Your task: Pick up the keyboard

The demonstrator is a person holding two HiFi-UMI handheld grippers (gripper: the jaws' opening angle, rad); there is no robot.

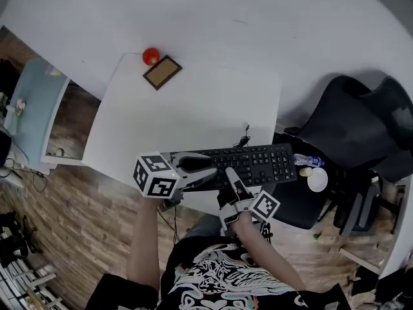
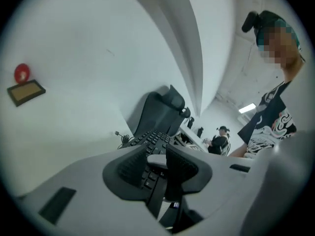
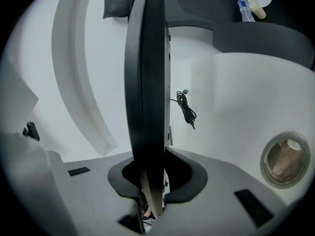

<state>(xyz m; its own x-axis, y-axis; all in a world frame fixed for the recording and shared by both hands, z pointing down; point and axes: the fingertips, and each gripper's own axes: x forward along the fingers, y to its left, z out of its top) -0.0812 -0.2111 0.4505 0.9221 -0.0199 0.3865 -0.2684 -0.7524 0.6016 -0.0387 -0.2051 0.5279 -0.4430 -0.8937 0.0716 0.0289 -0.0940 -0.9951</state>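
Open-plan office, judged from the following. A black keyboard [image 1: 258, 163] with a coiled cable [image 3: 187, 109] is seen at a white desk [image 1: 193, 108]. A black office chair [image 1: 361, 128] is parked beside it on a wood-look floor [image 1: 84, 199]. In the left gripper view, a person [image 2: 220, 139] is seated at another desk further back, and a strip light [image 2: 247, 108] is mounted overhead.

The keyboard [image 1: 239, 163] is matt black plastic. The table [image 1: 193, 102] is smooth, matt white. The left gripper [image 2: 156, 159] has a smooth grey plastic shell and dark ribbed pads [image 2: 129, 165]. Wood-grain planks cover the floor [image 1: 84, 192] at left. The chair [image 1: 361, 118] at right is perhaps dark cloth.
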